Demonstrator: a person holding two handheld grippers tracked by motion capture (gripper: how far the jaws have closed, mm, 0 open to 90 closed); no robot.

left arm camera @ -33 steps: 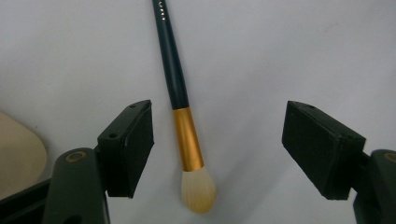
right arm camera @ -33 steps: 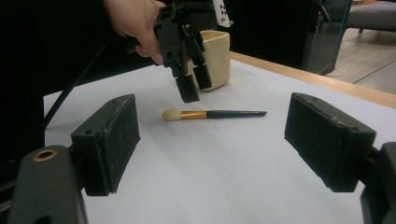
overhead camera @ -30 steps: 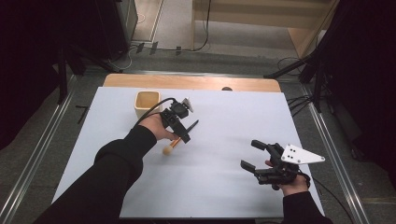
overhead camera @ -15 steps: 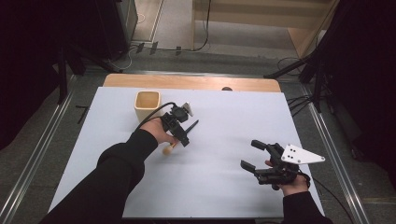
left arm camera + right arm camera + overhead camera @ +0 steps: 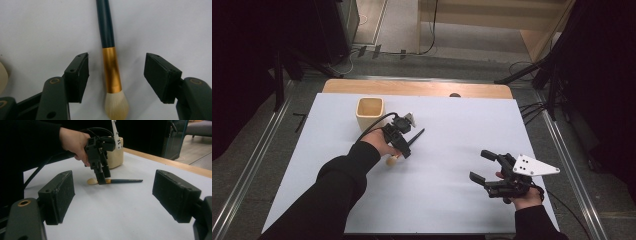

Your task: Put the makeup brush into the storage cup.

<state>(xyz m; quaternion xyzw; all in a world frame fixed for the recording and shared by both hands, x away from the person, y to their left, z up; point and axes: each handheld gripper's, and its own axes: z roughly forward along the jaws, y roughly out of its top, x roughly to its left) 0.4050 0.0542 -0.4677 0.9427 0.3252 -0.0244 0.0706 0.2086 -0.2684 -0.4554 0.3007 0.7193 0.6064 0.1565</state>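
Note:
A makeup brush with a dark handle, gold ferrule and cream bristles lies flat on the white table. My left gripper points down over it, one jaw on each side of the ferrule. The jaws have just been closing, but gaps remain on both sides and the pads do not touch the brush. In the high view the left gripper covers the middle of the brush. My right gripper rests open and empty near the table's front right. Its own view looks across at the left gripper and the brush.
A pale wooden square cup stands just behind the left hand, near the table's back left; in the right gripper view the cup shows behind the left gripper. A bare wooden strip runs along the far edge.
The left gripper has edged down and slightly nearer over the brush. The brush, the cup and the right gripper have stayed where they were.

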